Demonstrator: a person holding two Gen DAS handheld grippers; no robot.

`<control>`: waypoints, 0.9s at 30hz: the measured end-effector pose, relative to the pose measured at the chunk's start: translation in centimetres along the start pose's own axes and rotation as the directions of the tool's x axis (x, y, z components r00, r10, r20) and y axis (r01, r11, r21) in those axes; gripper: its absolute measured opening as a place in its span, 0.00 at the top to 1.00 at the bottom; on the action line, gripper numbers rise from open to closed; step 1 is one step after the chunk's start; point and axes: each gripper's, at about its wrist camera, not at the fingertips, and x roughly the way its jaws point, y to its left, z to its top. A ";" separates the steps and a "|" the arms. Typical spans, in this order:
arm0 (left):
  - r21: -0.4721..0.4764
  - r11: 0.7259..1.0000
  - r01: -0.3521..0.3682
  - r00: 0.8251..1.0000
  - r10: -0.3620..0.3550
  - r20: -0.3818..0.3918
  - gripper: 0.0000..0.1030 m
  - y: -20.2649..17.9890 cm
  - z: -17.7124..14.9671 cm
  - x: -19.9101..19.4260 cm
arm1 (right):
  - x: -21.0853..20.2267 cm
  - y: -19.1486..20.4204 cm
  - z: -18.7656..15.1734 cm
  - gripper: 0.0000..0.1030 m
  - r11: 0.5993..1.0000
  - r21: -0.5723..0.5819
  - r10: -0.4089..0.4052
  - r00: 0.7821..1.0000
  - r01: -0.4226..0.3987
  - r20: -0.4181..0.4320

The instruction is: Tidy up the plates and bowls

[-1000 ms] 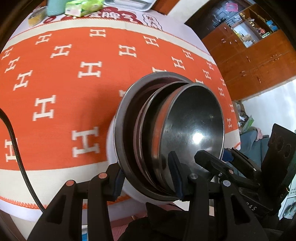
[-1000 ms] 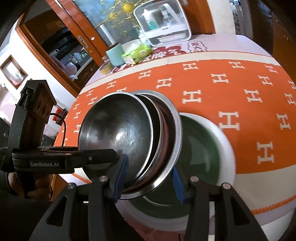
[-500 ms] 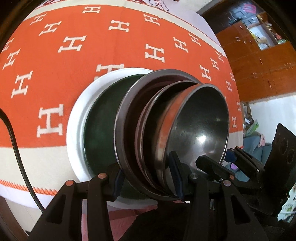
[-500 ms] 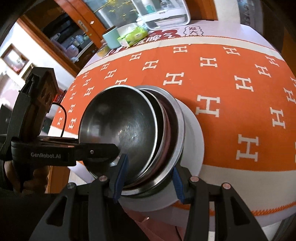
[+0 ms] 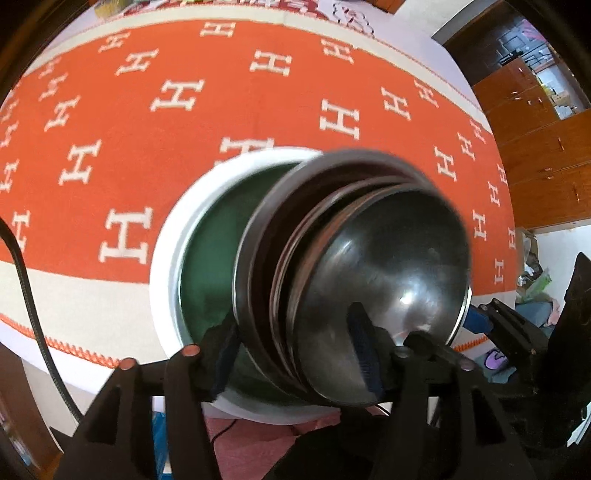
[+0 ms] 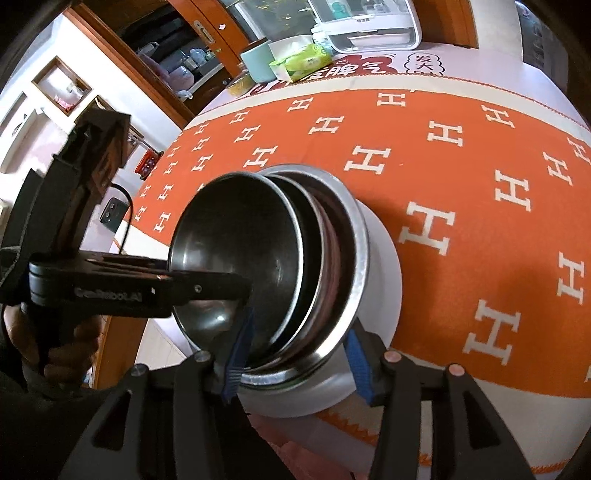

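A nested stack of steel bowls and plates (image 5: 369, 258) (image 6: 258, 258) leans tilted in a white plate with a green centre (image 5: 173, 236) (image 6: 384, 266) at the near edge of the table. My left gripper (image 5: 291, 354) straddles the stack's near rim. Its jaws are opening and its pads stand just off the metal. My right gripper (image 6: 299, 354) straddles the same stack from the other side. Its jaws are opening too, with a small gap at the outer rim. The stack looks blurred in the left wrist view.
An orange cloth with white H marks (image 5: 221, 92) covers the table. A teal cup (image 6: 258, 62), a green tissue pack (image 6: 301, 61) and a white container (image 6: 369, 22) stand at the far edge. A black cable (image 5: 26, 288) hangs at the left. Wooden cabinets (image 5: 535, 147) rise beyond.
Both grippers brought the steel stack over the white plate and lowered it in. Both pairs of jaws have since widened, and the stack now rests in the plate.
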 end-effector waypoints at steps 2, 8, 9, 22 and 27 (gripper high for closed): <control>0.009 1.000 -0.005 1.000 0.005 0.021 0.38 -0.1 0.4 -0.8 | -0.5 0.0 0.1 0.49 1.000 -0.002 -0.015 1.000 0.015 0.012; 0.041 0.999 0.003 0.996 -0.007 0.092 0.33 0.4 1.0 -3.0 | -2.0 -0.2 -0.2 0.48 0.995 0.041 -0.088 0.995 0.086 0.055; 0.047 0.999 0.002 0.995 -0.007 0.103 0.32 0.6 0.9 -3.4 | -2.2 -0.2 -0.3 0.48 0.994 0.056 -0.100 0.993 0.097 0.060; 0.123 0.992 0.037 0.965 -0.067 0.253 0.30 5.0 -3.1 -9.4 | -5.7 2.1 -5.8 0.26 0.919 0.362 -0.230 0.959 0.157 0.167; 0.187 0.982 0.014 0.957 -0.067 0.281 0.24 6.1 -5.2 -11.5 | -7.1 4.7 -8.2 0.25 0.888 0.417 -0.290 0.939 0.193 0.183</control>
